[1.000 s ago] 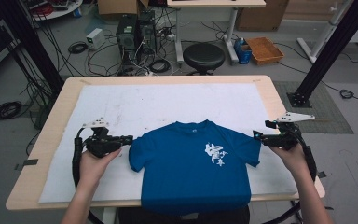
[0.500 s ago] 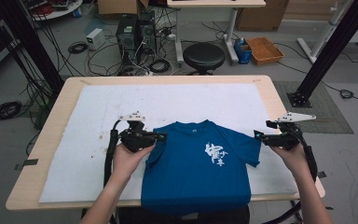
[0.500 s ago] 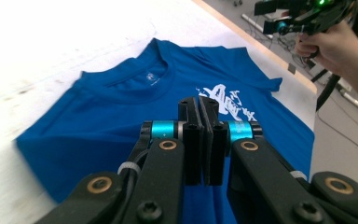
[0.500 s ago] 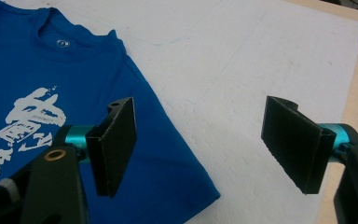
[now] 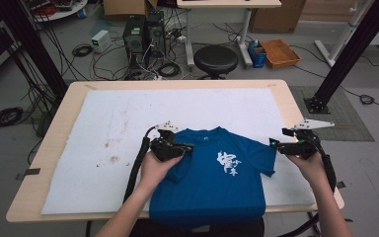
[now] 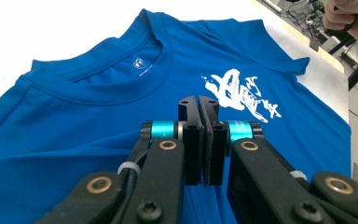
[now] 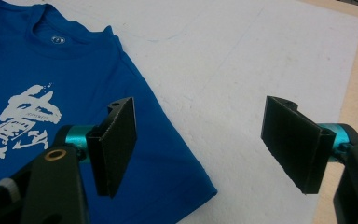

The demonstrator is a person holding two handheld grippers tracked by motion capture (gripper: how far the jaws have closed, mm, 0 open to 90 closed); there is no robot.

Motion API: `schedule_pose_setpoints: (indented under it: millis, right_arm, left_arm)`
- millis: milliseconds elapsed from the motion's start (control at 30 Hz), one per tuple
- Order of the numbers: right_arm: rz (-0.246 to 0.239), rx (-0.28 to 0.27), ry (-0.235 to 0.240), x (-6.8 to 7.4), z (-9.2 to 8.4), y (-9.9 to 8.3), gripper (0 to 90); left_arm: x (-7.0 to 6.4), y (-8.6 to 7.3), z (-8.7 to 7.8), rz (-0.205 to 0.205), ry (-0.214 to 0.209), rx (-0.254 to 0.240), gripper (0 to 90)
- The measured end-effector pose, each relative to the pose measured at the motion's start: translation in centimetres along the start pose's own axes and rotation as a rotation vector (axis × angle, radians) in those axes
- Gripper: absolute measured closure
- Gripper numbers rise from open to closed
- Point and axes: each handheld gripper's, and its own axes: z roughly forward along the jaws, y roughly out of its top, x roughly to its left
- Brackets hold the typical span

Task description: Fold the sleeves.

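Both left fingers (image 6: 200, 122) pressed together over T-shirt (image 6: 98, 121) (right fingers (image 7: 205, 140) spread wide).

Lab, computer towers (image 5: 142, 34), tangled floor cables (image 5: 86, 49), rig frame (image 5: 348, 49)

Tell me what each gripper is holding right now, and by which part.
The left gripper is shut over the blue T-shirt; whether cloth is pinched between its jaws cannot be told. The right gripper is open above the sleeve and holds nothing.
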Motion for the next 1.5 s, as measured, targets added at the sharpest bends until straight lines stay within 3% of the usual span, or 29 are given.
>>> schedule_pose_setpoints:
  millis: [267, 400, 633, 733, 833, 967, 1000, 1033, 1067, 1167, 1267, 1400, 1500]
  right_arm:
    - [0.000, 0.006, -0.002, 0.0, 0.2, -0.1, 26.6]
    - [0.002, 0.011, -0.002, 0.1, 0.2, -0.1, 26.6]
    - [0.007, 0.011, -0.004, -0.1, 0.2, -0.2, 26.7]
    - [0.008, 0.010, -0.003, -0.2, 0.2, -0.3, 26.7]
    - [0.035, 0.007, 0.002, -0.6, 0.0, -0.5, 29.7]
    - [0.076, 0.010, 0.013, -1.3, -0.2, -0.8, 38.8]
    - [0.087, 0.014, 0.018, -1.4, -0.2, -0.9, 41.2]
    - [0.093, 0.018, 0.027, -1.6, -0.2, -1.0, 44.0]
    - [0.101, 0.023, 0.032, -1.7, -0.2, -1.1, 46.1]
    - [0.120, 0.034, 0.041, -2.0, -0.1, -1.4, 50.0]
    - [0.162, 0.050, 0.072, -2.7, 0.3, -2.1, 59.0]
    - [0.199, 0.079, 0.089, -3.2, 0.8, -2.7, 67.0]
    - [0.199, 0.107, 0.095, -3.2, 1.3, -3.0, 70.3]
  left_arm:
    - [-0.2, -0.1, 0.3, 0.019, 0.005, -0.006, 88.0]
    - [-0.3, -0.2, 0.5, 0.051, 0.017, -0.003, 87.1]
    - [-0.3, -0.1, -0.1, 0.049, 0.029, -0.039, 58.3]
    - [-0.4, -0.1, -1.1, 0.084, 0.034, -0.078, 51.9]
    - [-0.5, -0.2, -3.0, 0.145, 0.071, -0.105, 47.3]
    - [-0.2, -0.6, -4.6, 0.140, 0.079, -0.117, 44.8]
    - [0.1, -1.1, -5.7, 0.136, 0.082, -0.134, 44.8]
    - [0.1, -1.1, -5.7, 0.136, 0.082, -0.134, 44.8]
    - [0.4, -1.6, -6.9, 0.128, 0.089, -0.149, 44.8]
    - [0.7, -2.1, -8.1, 0.120, 0.093, -0.156, 44.6]
    - [1.3, -3.4, -10.4, 0.109, 0.090, -0.179, 44.6]
    - [1.8, -4.5, -11.7, 0.104, 0.097, -0.187, 44.6]
    - [2.5, -5.5, -12.8, 0.093, 0.109, -0.198, 44.6]
